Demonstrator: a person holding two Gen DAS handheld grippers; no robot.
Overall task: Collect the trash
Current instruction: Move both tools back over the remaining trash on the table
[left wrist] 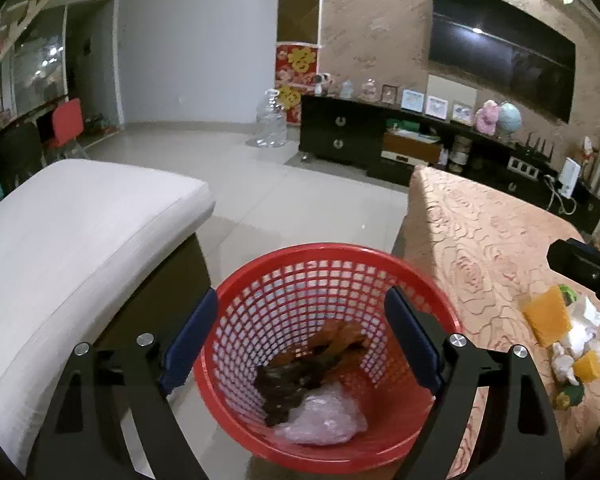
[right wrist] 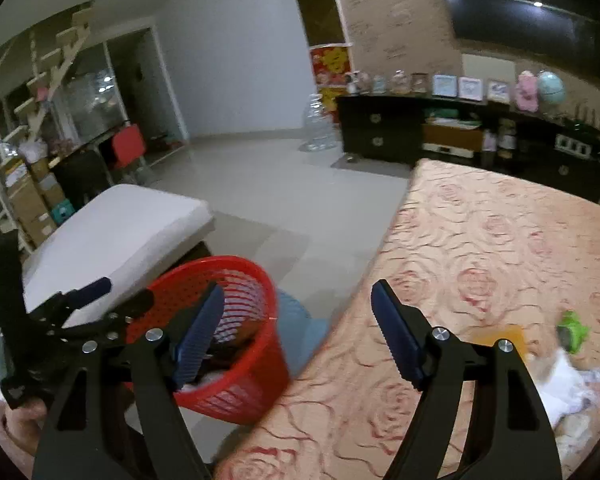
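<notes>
Red plastic mesh, the basket (left wrist: pixel 328 352) sits on the floor in the gap between the white cushioned seat (left wrist: pixel 80 248) and the rose-patterned tabletop (left wrist: pixel 488 248), already holding brown scraps (left wrist: pixel 320 356) and a crumpled clear bag (left wrist: pixel 324 420). The left gripper (left wrist: pixel 300 344) hangs just above the basket's mouth, fingers spread wide with nothing between them. The right gripper (right wrist: pixel 296 336) hovers at the tabletop's near edge, also wide apart and empty.

More litter waits on the tabletop: orange pieces (left wrist: pixel 548 320), white crumpled paper (right wrist: pixel 564 384) and a green scrap (right wrist: pixel 572 328). I'd judge this a lull between drops. Next the right gripper must swing right, settle over one piece and pinch it. Open cloth surrounds the pile, though the tabletop's edge lies close to the basket rim.
</notes>
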